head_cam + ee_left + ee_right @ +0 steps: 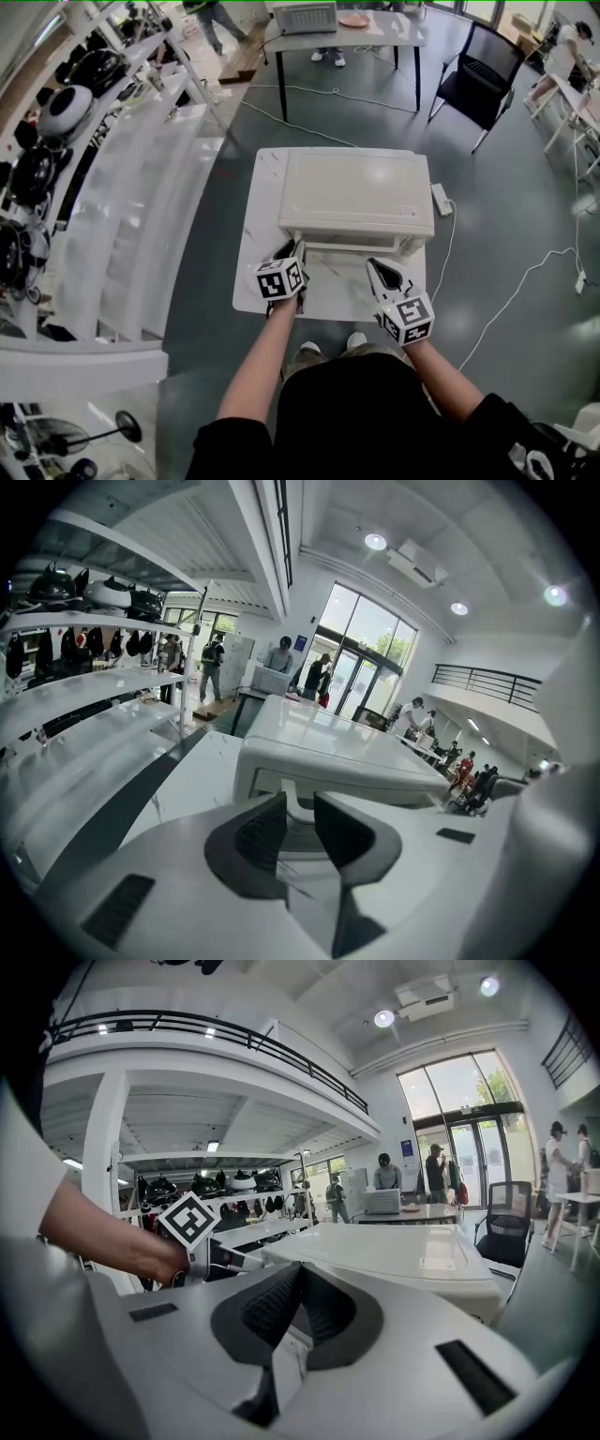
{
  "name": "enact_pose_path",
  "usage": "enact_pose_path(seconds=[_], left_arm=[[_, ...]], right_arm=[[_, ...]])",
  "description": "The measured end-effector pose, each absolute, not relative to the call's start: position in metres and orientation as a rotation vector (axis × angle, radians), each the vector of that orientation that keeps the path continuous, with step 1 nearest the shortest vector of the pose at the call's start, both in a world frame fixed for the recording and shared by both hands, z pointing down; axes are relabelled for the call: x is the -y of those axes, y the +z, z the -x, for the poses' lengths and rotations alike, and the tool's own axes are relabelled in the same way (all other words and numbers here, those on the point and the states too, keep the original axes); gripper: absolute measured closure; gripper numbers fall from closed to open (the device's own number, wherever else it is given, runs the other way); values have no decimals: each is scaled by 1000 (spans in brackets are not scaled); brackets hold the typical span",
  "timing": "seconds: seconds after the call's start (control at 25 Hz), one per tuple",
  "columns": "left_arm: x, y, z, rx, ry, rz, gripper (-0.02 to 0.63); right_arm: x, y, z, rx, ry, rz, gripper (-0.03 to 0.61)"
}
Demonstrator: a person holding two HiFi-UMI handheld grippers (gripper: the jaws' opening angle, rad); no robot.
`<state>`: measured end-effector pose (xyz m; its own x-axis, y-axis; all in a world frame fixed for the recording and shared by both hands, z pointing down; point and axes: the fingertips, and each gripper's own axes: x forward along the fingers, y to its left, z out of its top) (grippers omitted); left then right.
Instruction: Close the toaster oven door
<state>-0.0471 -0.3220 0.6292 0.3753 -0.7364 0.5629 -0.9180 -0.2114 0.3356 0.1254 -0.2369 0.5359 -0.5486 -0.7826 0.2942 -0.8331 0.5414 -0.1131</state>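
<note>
Left gripper (300, 805) jaws a narrow gap apart, dark ribbed pads (258, 832) flanking the handle post, contact unclear | right gripper (298, 1276) pinched closed, empty, just off the front right | one handle bar (375, 780) across the front, door angle unreadable | one toaster oven (356, 192), boxy, glossy white, rounded corners | one white veined table (255, 281) beneath.

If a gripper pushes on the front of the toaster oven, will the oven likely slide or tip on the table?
The oven looks wide, low and flat-topped, so tipping seems unlikely. It stands on a smooth, glossy table, so a hard push might slide it backwards. Its body looks rigid; it should not flex.
</note>
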Motion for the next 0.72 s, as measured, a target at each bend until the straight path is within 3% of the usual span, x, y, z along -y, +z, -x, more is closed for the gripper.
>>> enact_pose_path(seconds=[0.72], left_arm=[[204,501,95,1519,100,-2434,511]], right_arm=[[177,455,-135,2399,85,-1645,557]])
